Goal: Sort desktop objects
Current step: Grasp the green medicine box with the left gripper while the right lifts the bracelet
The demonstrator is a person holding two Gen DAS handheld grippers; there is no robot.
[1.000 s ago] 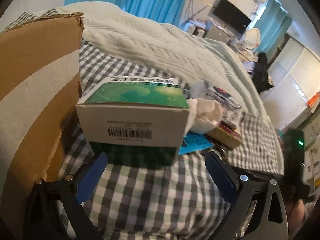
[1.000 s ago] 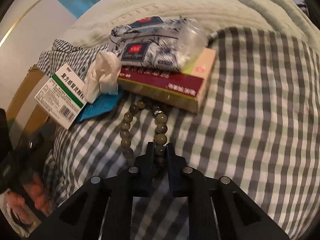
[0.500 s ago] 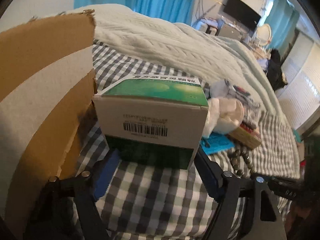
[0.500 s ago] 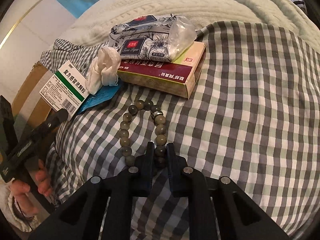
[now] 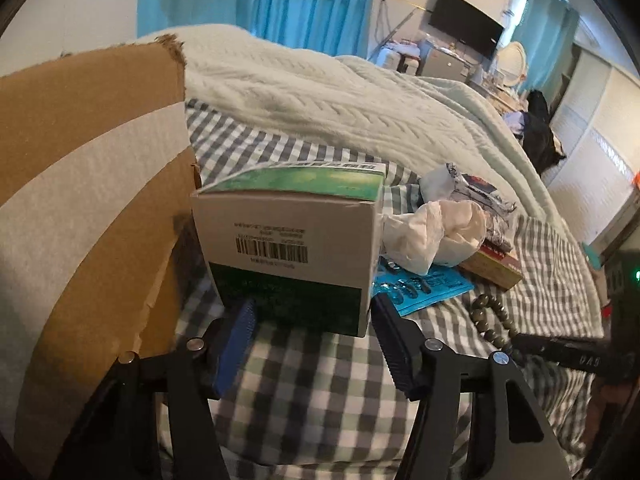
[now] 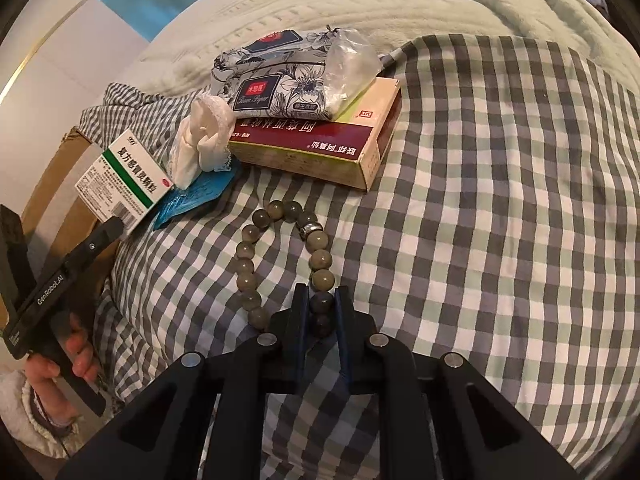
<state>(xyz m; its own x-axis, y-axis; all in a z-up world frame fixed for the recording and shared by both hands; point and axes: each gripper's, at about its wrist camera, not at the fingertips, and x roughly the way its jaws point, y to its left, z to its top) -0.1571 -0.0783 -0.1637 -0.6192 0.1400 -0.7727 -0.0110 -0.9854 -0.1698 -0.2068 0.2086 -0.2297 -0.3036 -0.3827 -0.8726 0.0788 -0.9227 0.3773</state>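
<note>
while pinching beads (image 6: 320,276), right gripper (image 6: 320,312) near-closed

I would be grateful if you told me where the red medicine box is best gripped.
Grip the red medicine box across its thin height at the bare right end, coming from the right. The tissue pack covers its top, and crumpled tissue crowds the left end.

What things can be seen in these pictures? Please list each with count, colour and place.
medicine box: one, green and white, between the left gripper's fingers
cardboard box: one, brown, left of medicine box
bead bracelet: one, grey-green, on checked sheet
red box: one, under tissue pack
tissue pack: one, floral
crumpled tissue: one, white
blue packet: one, under tissue
left gripper: black, around medicine box
right gripper: black, shut on bracelet
</note>
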